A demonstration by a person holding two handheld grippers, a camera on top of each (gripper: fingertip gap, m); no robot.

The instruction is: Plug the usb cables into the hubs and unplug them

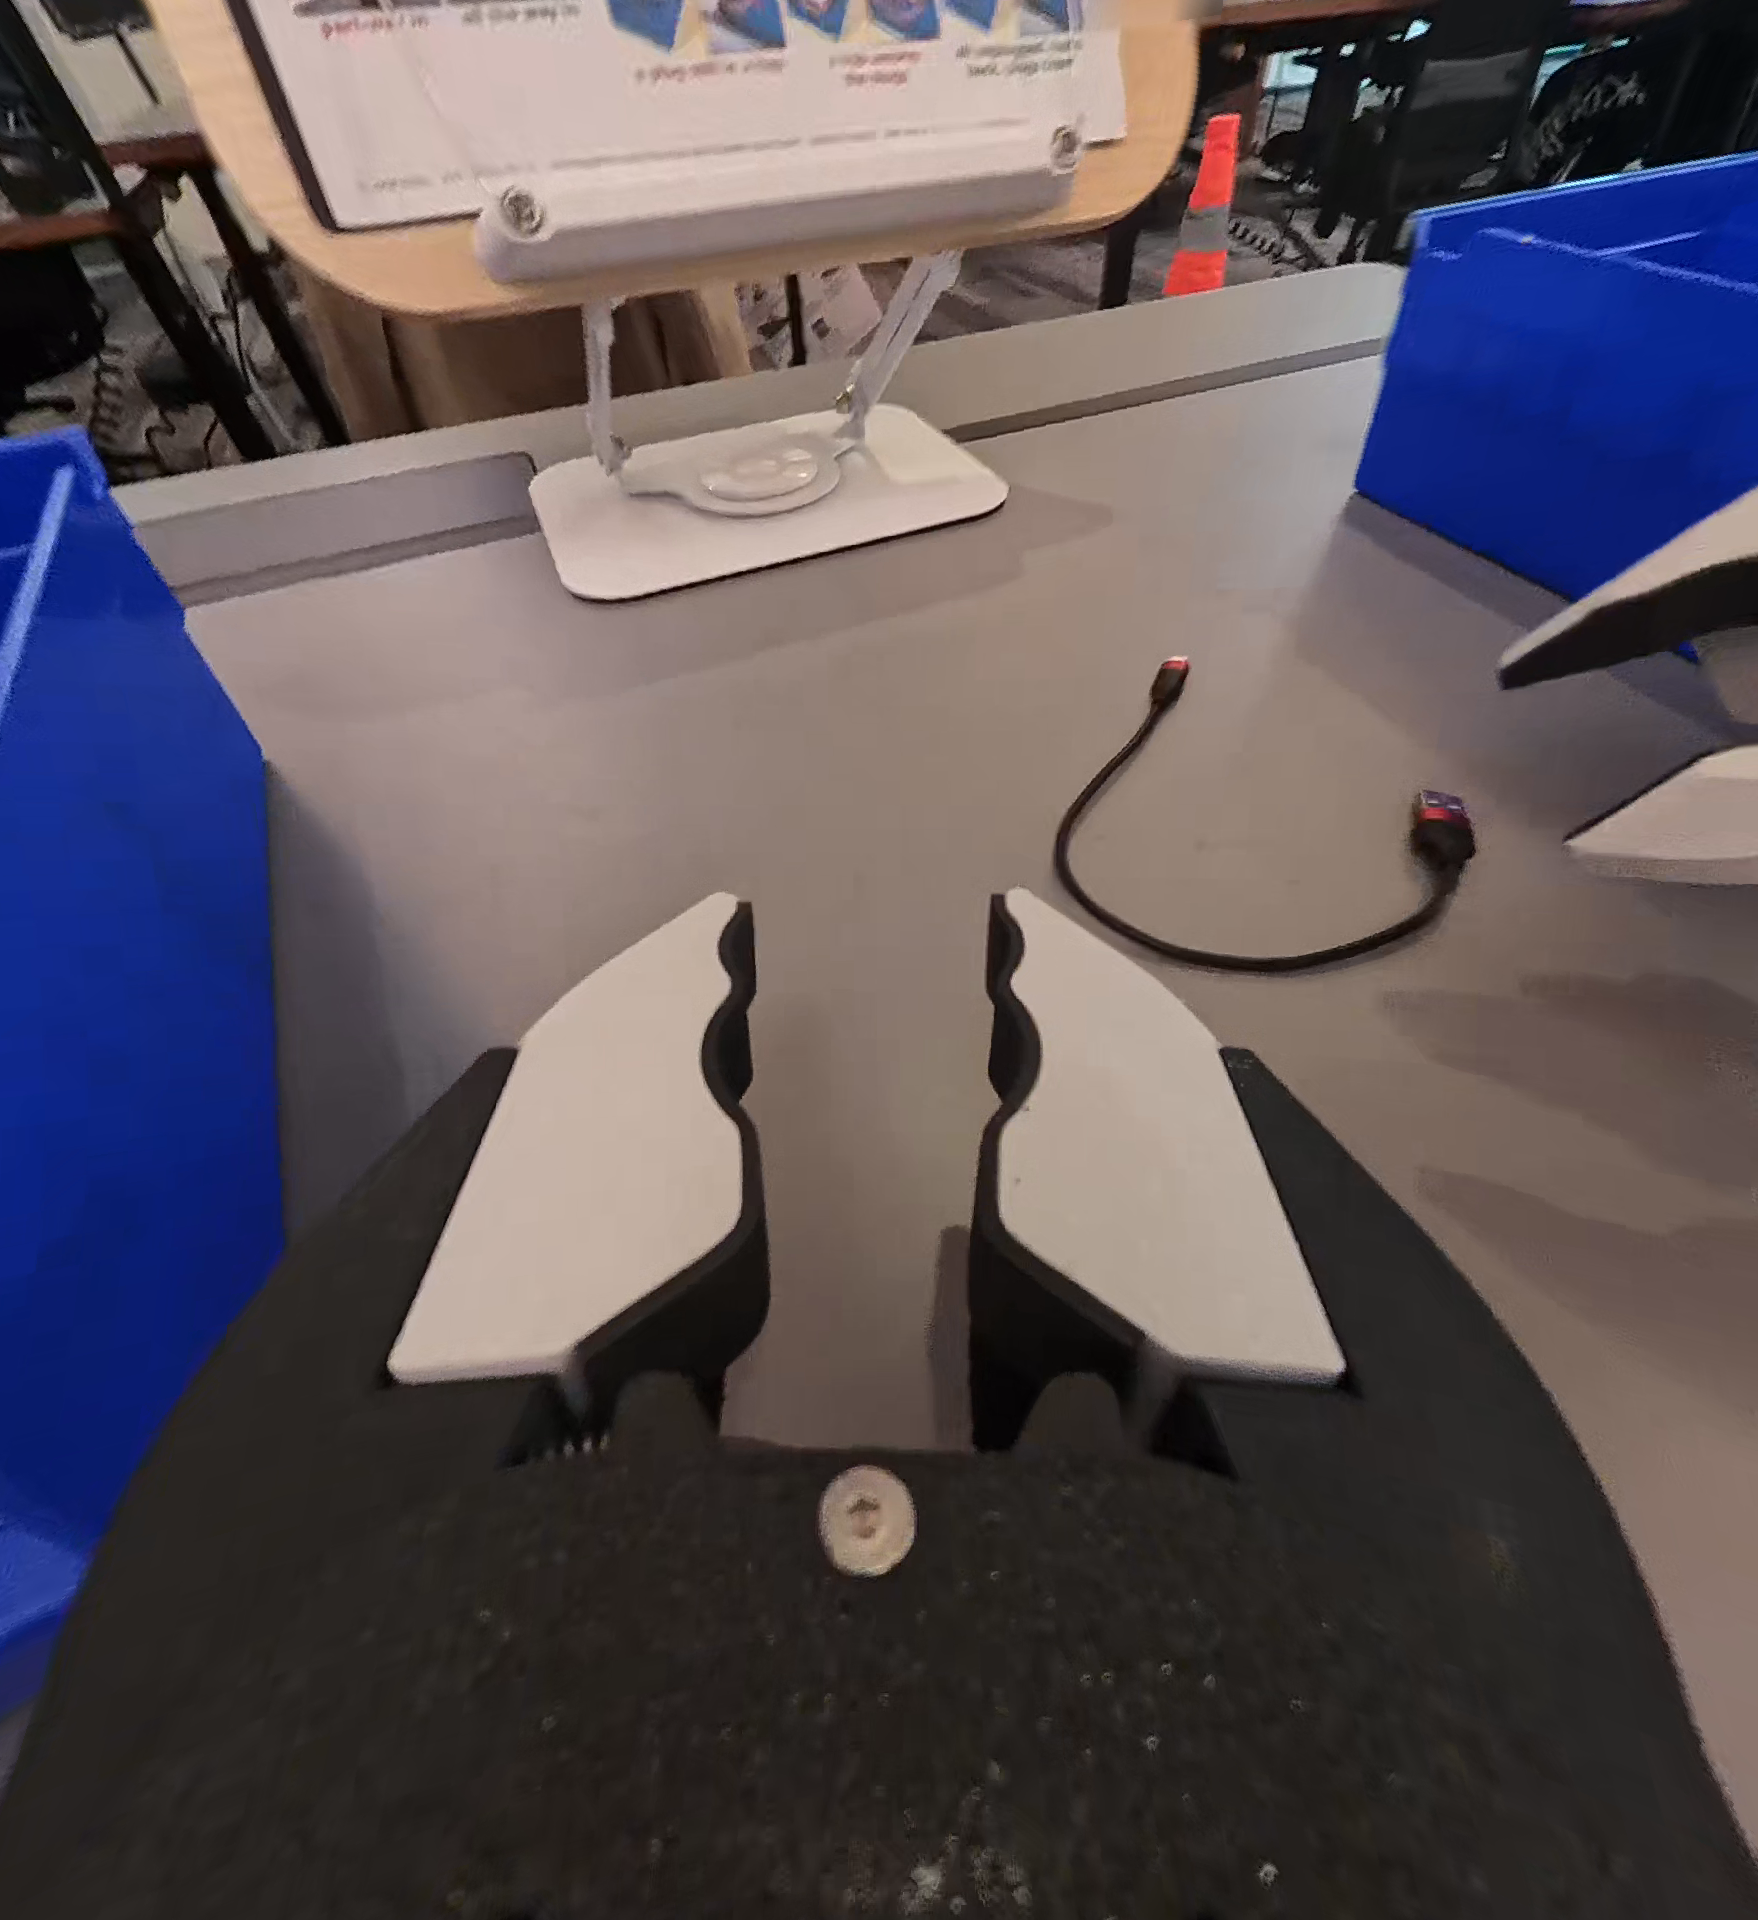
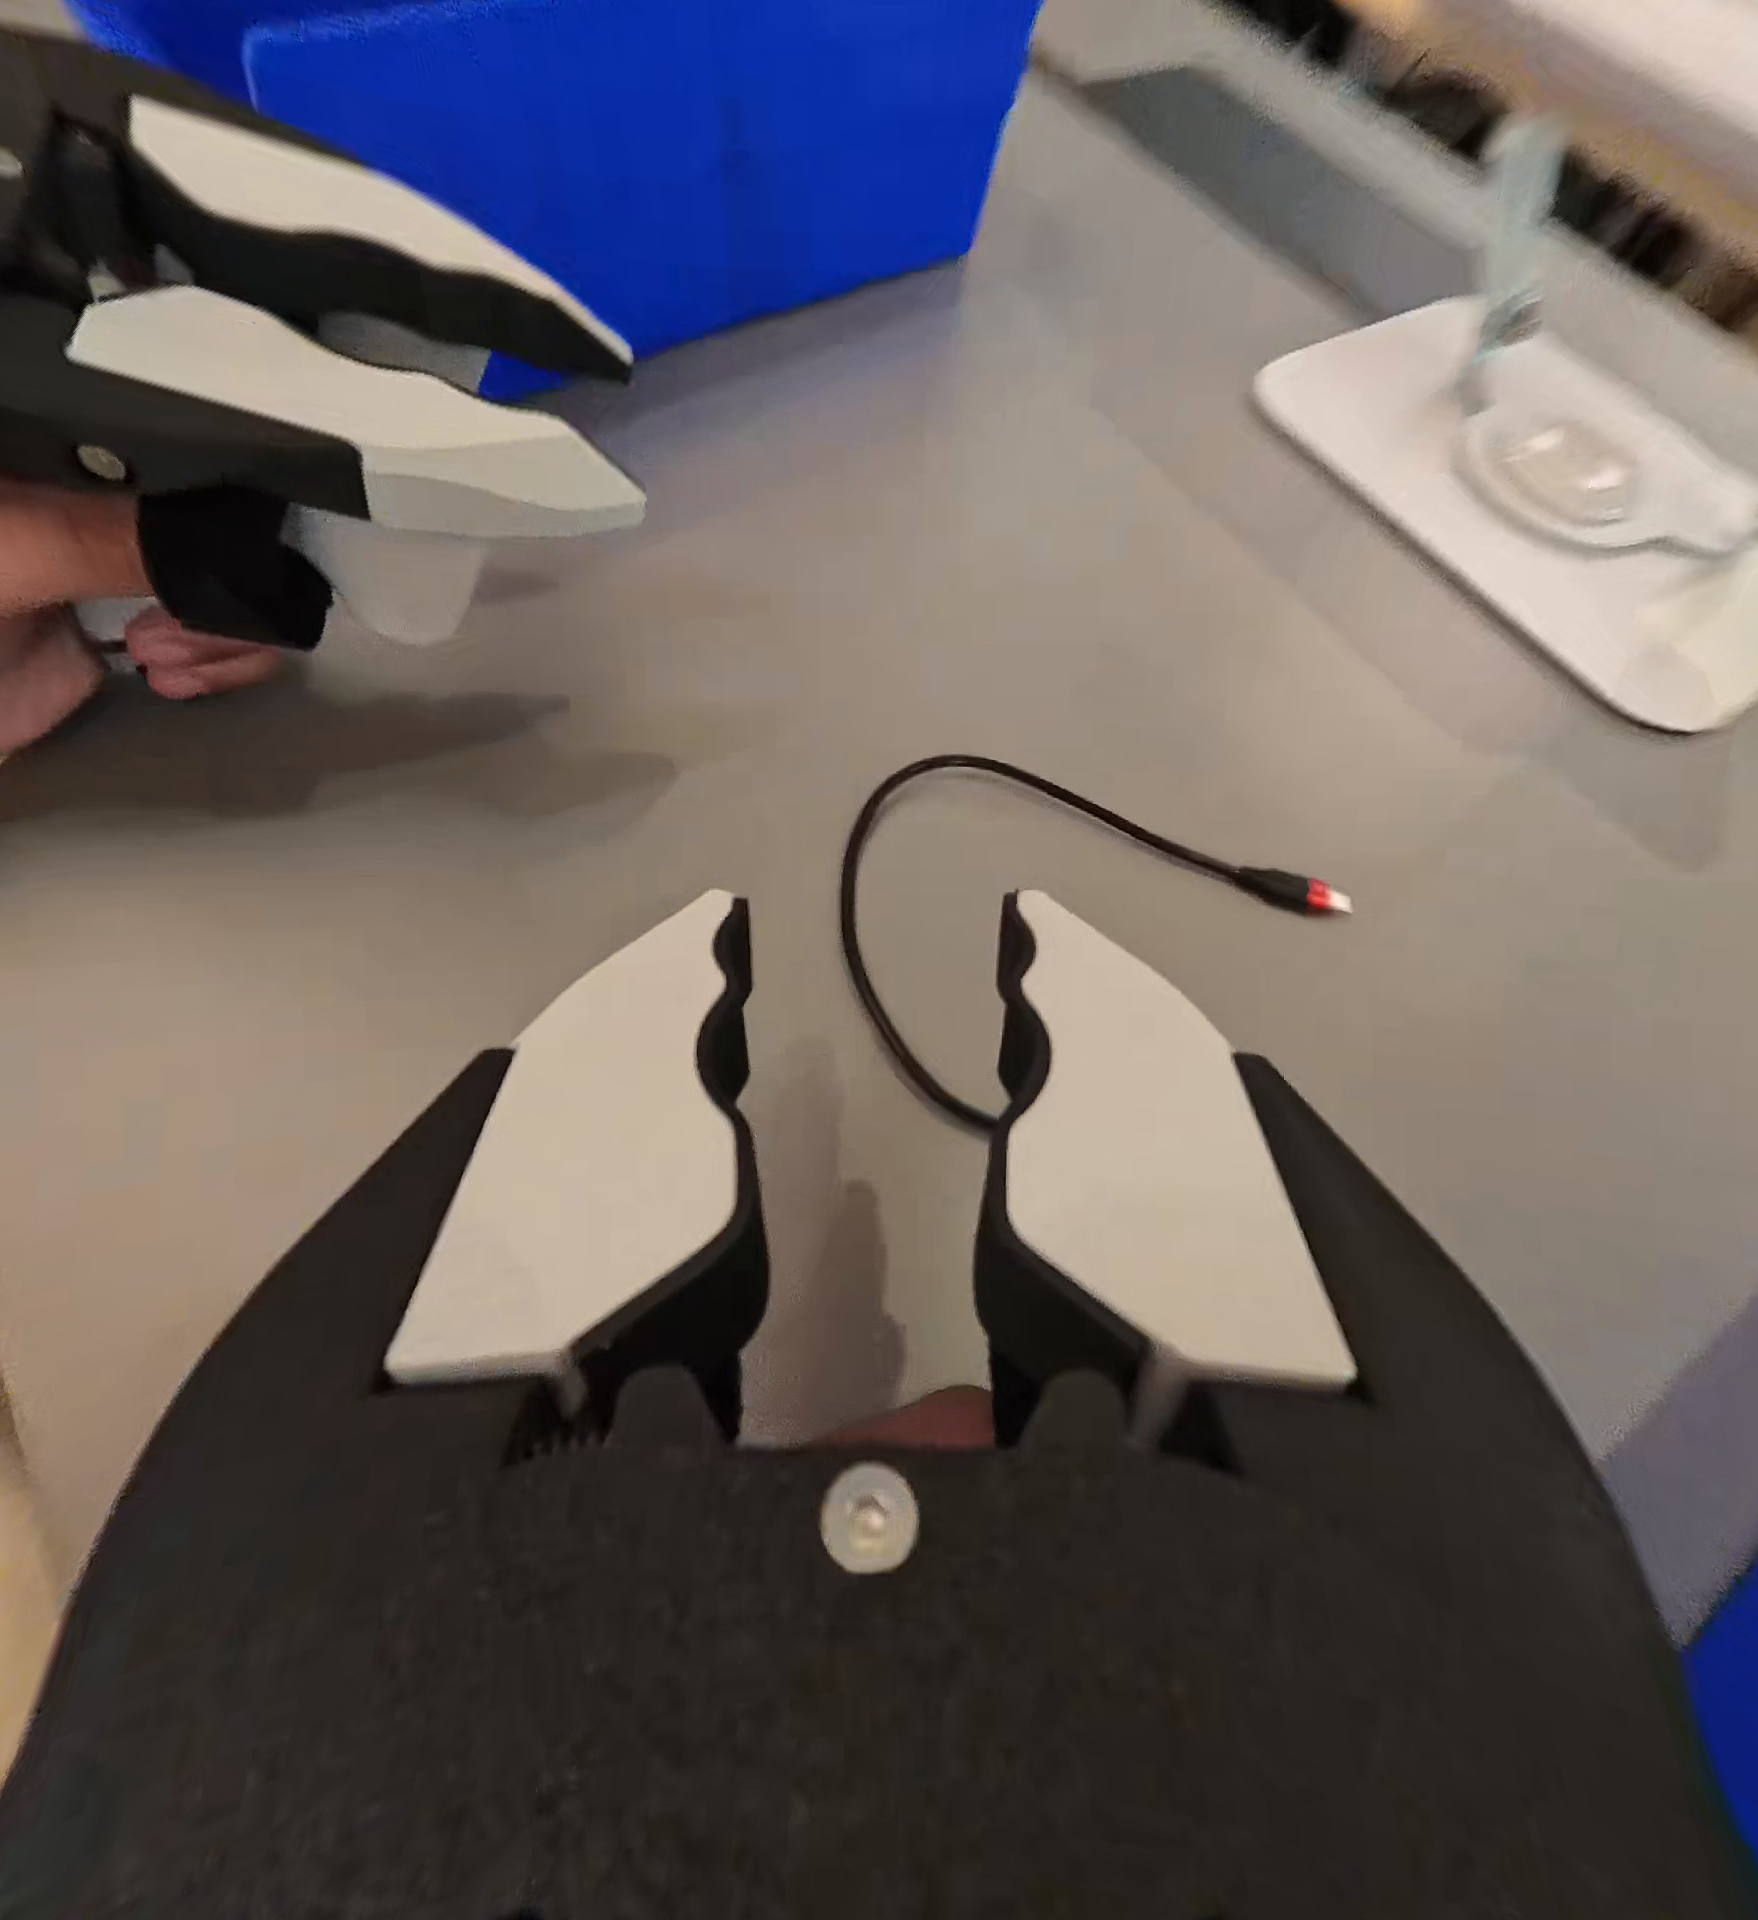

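1. USB cable (image 1: 1145, 914) lies loose mid-tabletop (image 1: 750, 748), nearer its right edge; no hub seen.
2. Looks light, limp, thin; cord would likely slip, so grab the rigid big plug (image 1: 1444, 823).
3. Left gripper (image 1: 870, 914) & right gripper (image 2: 875, 914): both jaws apart, empty.

Workshop, blue bins (image 1: 75, 935), traffic cone (image 1: 1207, 208)

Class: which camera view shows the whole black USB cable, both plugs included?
The left wrist view: the black USB cable lies fully visible, both plugs showing. In the right wrist view, the right claw hides one end; only its small plug shows.
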